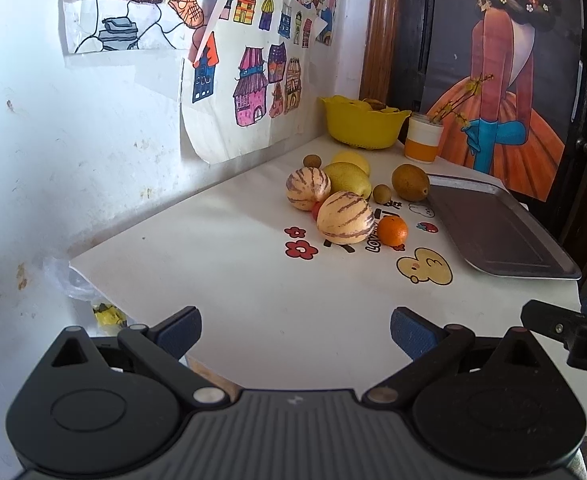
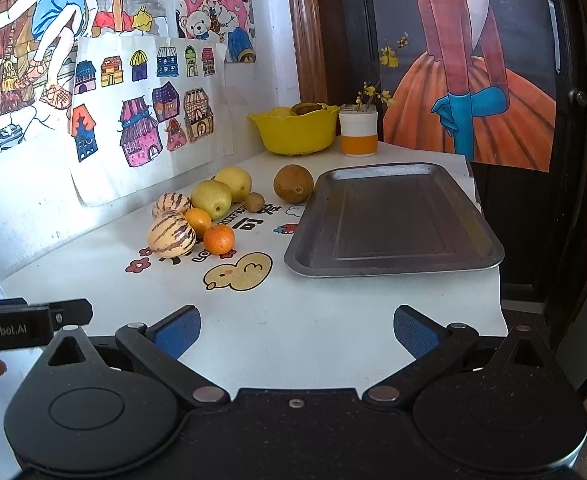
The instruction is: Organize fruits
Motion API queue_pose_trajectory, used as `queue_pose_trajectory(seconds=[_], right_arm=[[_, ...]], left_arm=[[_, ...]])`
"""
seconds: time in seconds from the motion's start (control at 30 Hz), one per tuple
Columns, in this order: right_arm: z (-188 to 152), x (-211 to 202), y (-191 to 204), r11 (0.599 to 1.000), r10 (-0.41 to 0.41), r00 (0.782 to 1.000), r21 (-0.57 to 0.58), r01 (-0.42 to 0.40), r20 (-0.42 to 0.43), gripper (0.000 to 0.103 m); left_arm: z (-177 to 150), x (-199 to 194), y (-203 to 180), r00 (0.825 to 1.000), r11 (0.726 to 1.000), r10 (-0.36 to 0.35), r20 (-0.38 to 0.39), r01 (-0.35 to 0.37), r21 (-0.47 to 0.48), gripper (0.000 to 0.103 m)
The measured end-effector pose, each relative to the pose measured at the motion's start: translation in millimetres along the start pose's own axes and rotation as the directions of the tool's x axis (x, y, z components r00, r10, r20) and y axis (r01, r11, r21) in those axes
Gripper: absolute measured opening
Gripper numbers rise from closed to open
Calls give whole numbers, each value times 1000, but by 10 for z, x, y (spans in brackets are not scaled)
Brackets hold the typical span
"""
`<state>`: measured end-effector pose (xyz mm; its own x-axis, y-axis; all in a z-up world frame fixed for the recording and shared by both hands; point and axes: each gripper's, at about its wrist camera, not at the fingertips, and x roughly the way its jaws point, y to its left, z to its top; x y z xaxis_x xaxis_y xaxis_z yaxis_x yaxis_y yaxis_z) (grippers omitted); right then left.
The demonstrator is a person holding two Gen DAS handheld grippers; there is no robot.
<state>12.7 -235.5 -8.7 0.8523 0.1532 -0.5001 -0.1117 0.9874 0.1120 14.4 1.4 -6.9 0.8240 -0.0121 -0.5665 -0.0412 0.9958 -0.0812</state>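
Tray [image 2: 393, 220] overhangs table [image 2: 333, 312] edge; grippers [image 2: 295, 334] spread wide.

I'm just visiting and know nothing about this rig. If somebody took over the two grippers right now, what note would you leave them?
Left gripper: open, empty, hovering over the near table edge.
Right gripper: open, empty, same height, facing the tray.
Fruit: two striped melons, oranges, yellow pears, brown fruits lie loose on the table left of the tray. Yellow bowl at the back already holds some fruit.
Done: nothing on the tray yet.
Left: probably move every loose fruit onto the tray, nearest orange first.
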Motion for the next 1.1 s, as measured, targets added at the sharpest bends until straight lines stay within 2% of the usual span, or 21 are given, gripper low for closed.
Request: queue_pose_trajectory(seconds=[0.1,0.37,0.53,0.7,0.9,1.0,1.1], right_arm=[[41,28,4,1000,8,1000,-23,-8,-1,103],[378,231,50,978,85,996,-189,-87,-23,103],[756,435,142,948,150,987,-277,-160,-57,103],[975,762,324,887,185,975,-408,-218,-121,102],[894,1116,509,840,210,964,-474,-265,-166,101],[837,1280,579,819,209,960,-503,-277,-187,96],[814,1401,589,819,214,955,-495,-291,-207,89]], left_arm=[[65,46,18,1000,1000,4,-1,-4,3,103],[375,233,16,1000,1000,-3,2,3,18,103],[662,405,4,999,999,-45,-11,45,-2,103],[956,635,-1,992,992,-117,-43,115,-62,103],[1093,1003,7,978,979,-165,-131,145,-145,102],[1091,1191,19,964,972,-174,-199,137,-189,102],[1068,1315,32,955,966,-180,-237,126,-225,100]])
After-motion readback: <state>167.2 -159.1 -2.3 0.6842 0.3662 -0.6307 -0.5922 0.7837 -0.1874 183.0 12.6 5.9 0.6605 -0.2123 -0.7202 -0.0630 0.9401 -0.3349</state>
